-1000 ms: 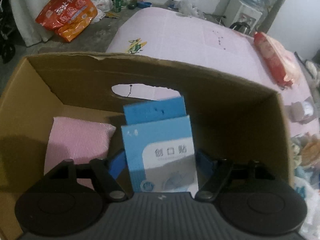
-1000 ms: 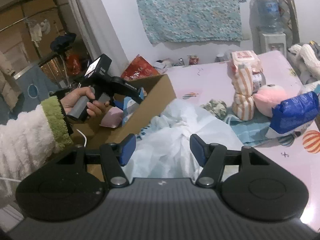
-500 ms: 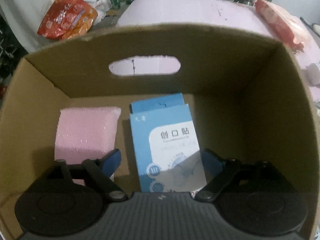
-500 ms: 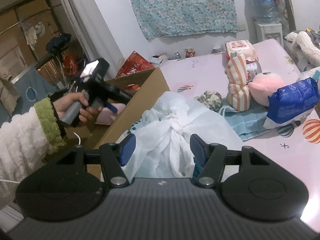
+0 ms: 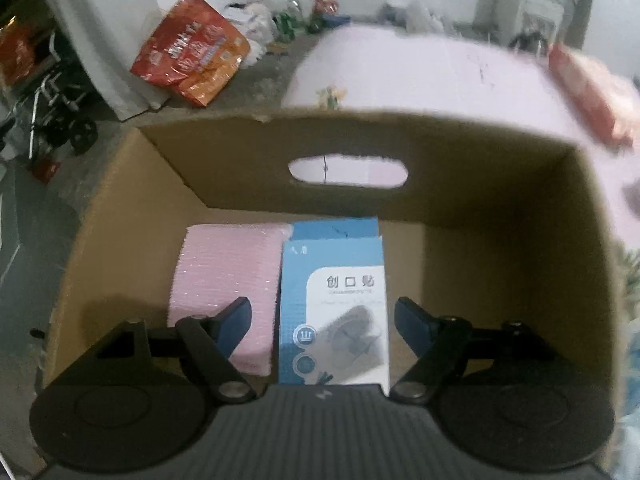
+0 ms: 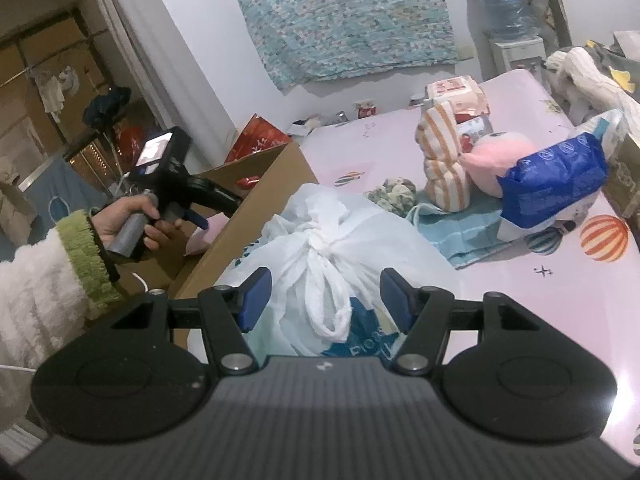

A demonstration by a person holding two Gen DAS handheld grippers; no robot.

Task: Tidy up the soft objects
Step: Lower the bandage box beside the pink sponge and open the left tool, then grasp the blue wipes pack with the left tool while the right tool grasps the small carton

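Jaws over one pink pack (image 5: pixel 224 276)

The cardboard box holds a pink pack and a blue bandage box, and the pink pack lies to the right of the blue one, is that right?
Not quite. In the left wrist view the pink pack lies to the left of the blue bandage box, not the right. Both do sit on the floor of the cardboard box, side by side.
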